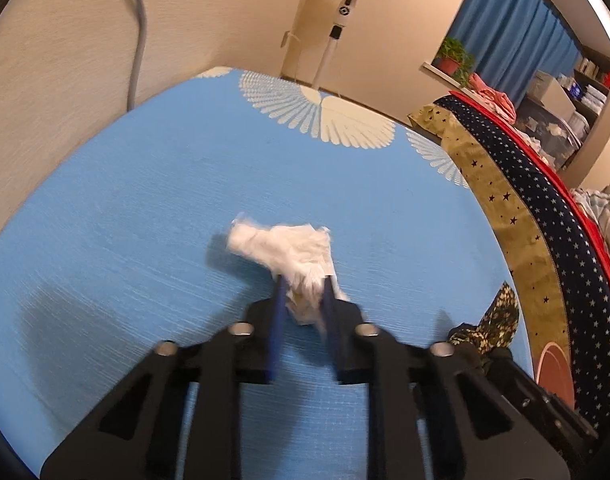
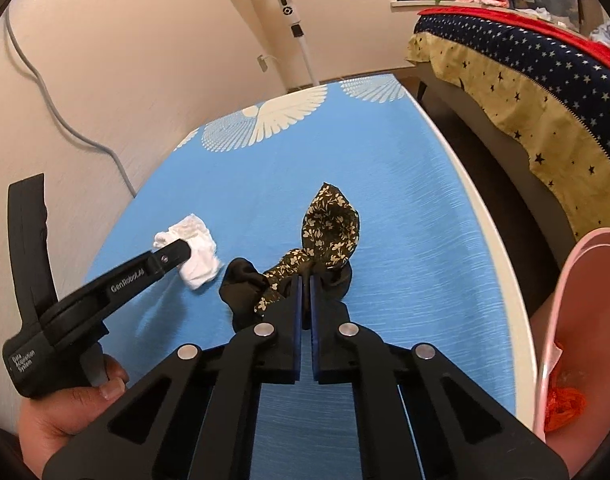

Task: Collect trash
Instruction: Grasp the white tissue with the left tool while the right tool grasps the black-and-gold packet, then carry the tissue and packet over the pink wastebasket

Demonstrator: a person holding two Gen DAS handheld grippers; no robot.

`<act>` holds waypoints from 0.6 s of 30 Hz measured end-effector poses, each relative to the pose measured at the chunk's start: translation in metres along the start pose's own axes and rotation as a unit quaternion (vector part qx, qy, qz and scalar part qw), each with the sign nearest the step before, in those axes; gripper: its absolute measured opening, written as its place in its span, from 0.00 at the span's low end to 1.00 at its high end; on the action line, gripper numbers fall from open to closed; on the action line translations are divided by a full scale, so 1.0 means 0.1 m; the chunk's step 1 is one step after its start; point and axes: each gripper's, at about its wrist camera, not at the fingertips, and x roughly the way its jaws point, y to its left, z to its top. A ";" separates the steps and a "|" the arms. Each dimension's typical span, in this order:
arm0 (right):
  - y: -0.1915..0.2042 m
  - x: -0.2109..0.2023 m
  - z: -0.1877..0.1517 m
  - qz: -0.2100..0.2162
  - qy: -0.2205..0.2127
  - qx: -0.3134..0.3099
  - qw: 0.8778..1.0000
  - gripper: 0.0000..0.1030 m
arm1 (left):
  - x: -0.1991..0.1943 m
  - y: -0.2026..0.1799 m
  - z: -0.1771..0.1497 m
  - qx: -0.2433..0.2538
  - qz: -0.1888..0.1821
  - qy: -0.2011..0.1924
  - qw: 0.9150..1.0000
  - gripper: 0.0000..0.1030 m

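On top of the blue table cover [image 2: 385, 208], toward its left, lies a white crumpled tissue [image 1: 283, 246], soft, wrinkly and lumpy. It lies longways across the cover. The left gripper [image 1: 303, 280] pinches its near end. Just to its right sits a dark flowery cloth [image 2: 329, 228], its leaf-shaped end pointing up and away. The right gripper [image 2: 306, 278] squeezes that cloth, jaws pressed nearly together.

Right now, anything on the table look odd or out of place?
One thing: the right gripper is shut on a floral-and-black cloth, which looks like fabric rather than trash. The left gripper is shut on a crumpled tissue, as expected. Nothing spilled.
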 end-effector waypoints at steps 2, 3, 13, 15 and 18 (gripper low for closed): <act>0.00 -0.06 0.03 -0.005 -0.009 0.000 1.000 0.03 | -0.04 -0.04 0.00 0.010 -0.002 -0.002 1.000 0.05; -0.01 -0.09 0.04 -0.006 -0.011 0.001 1.000 0.03 | -0.06 -0.07 0.00 0.016 0.000 -0.003 1.000 0.05; -0.02 -0.49 0.09 -0.021 -0.045 -0.001 0.999 0.03 | -0.47 -0.21 -0.02 0.050 -0.002 -0.030 0.998 0.05; -0.02 -0.60 0.09 -0.023 -0.053 -0.002 0.998 0.03 | -0.56 -0.25 -0.04 0.056 -0.004 -0.035 0.998 0.05; -0.03 -0.74 0.09 -0.028 -0.062 -0.014 0.998 0.03 | -0.71 -0.31 -0.07 0.063 -0.007 -0.043 0.997 0.05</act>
